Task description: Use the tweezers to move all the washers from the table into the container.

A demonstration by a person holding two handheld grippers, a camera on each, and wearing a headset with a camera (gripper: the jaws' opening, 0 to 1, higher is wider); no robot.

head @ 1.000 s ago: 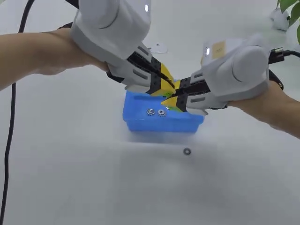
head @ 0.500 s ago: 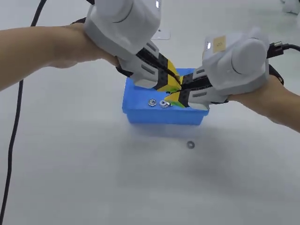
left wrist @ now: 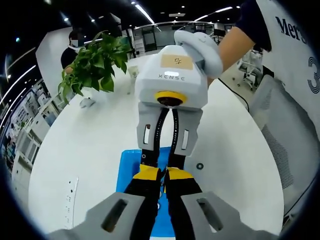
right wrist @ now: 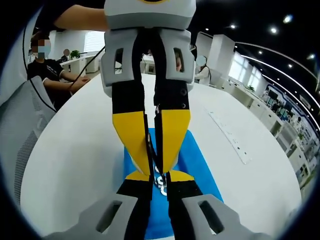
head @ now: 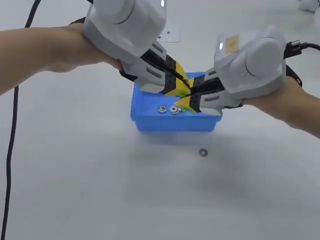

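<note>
White desk (head: 75,175), blue container (head: 175,123) centre: left tongs (head: 179,89) and right tongs (head: 186,103) pressed together above; near washer (head: 203,152) may be flicked away if nipped off-centre.

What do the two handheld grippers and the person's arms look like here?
Both the left gripper and right gripper have rounded white housings and black jaws with yellow tips. The right gripper carries a tan label and a black cable at its back. The forearms are bare of sleeves.
</note>
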